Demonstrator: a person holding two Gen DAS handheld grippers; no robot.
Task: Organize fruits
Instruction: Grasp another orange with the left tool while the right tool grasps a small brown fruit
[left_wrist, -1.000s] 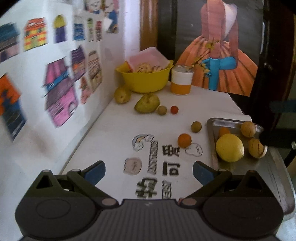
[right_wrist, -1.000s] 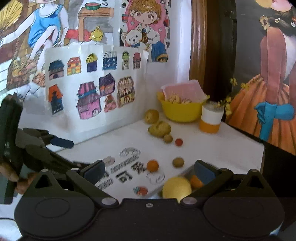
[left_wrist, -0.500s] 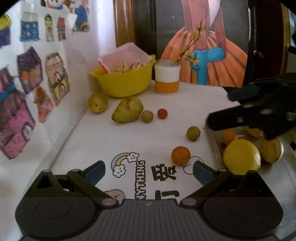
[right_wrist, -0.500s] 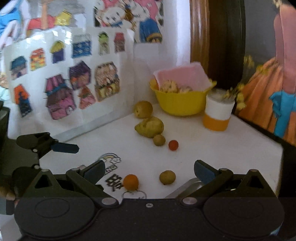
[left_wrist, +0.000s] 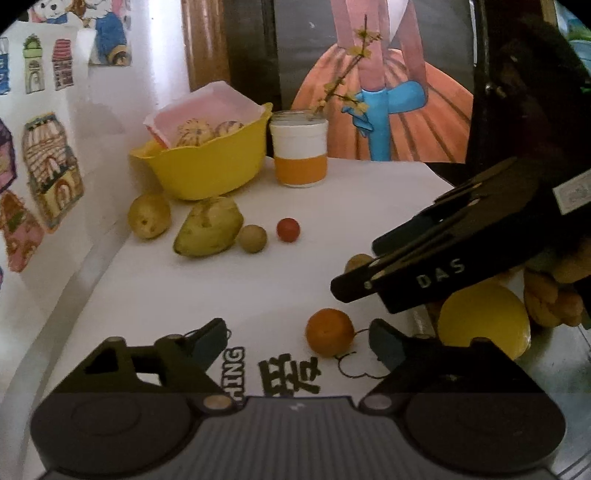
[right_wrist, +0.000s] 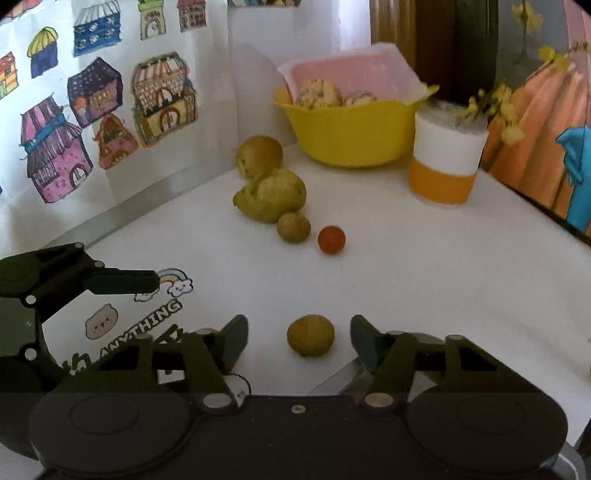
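on the white table (left_wrist: 295, 280) the far-left fruit in the left wrist view is a round yellow-green pear (left_wrist: 149, 216) at 10 o'clock, just below the yellow bowl (left_wrist: 207, 168), which holds pale striped fruits and a pink sheet. touching the bowl's base, toward 11 o'clock, lies a larger green pear (left_wrist: 208, 226), with a small brown fruit (left_wrist: 252, 238) against its right side and a small red fruit (left_wrist: 288, 229) just beside that. behind them at 12 o'clock stands a white-and-orange jar (left_wrist: 299, 155) with a flowering twig

the left gripper (left_wrist: 297, 338) hangs over the printed lettering with its jaws spread wide and nothing between them; a small orange (left_wrist: 330, 336) sits on the table just inside its right finger, touching neither finger as far as can be seen. at 3 o'clock the right gripper (left_wrist: 373, 269) reaches in from the right, partly hiding a brownish fruit (left_wrist: 355, 261). lower right, at 4 o'clock, a big yellow lemon (left_wrist: 484, 321) lies in the metal tray (left_wrist: 554, 373), with orange-toned fruit behind it that is mostly hidden

in the right wrist view the right gripper (right_wrist: 299, 338) is also wide apart, and the brownish fruit (right_wrist: 311, 335) rests on the table midway between its fingers, clear of both. the tray's corner (right_wrist: 347, 380) shows just beneath the right finger
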